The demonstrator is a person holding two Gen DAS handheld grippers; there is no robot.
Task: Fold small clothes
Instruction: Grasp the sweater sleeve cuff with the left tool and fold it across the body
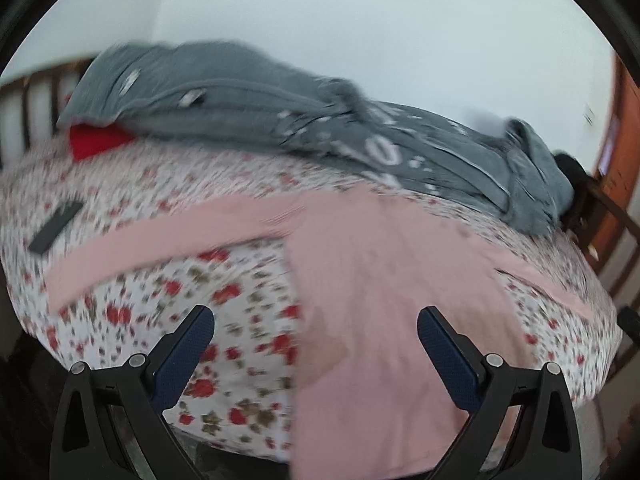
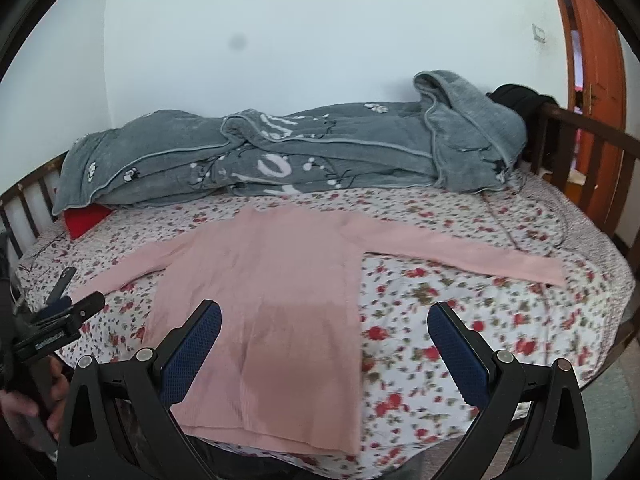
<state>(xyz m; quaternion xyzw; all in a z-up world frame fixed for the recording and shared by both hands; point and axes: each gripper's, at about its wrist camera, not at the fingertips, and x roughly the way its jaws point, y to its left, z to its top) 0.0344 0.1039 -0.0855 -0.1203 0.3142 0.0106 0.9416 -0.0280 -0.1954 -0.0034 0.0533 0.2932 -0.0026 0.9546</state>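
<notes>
The left gripper [image 1: 316,330] hangs with its jaws spread and empty above the near hem of the pink sweater [image 2: 264,292], which lies flat on the floral sheet [image 2: 440,320], both sleeves stretched outward. Folding well probably starts with a sleeve: pinch the left sleeve [image 2: 124,270] near its cuff, lift only slightly, and lay it straight across the body without dragging the sweater. The right gripper [image 2: 324,330] is likewise spread, holding nothing. The left wrist view is motion-blurred; the right wrist view alone shows the sharp, whole outline of the sweater and the grey blanket [image 2: 320,156] behind.
</notes>
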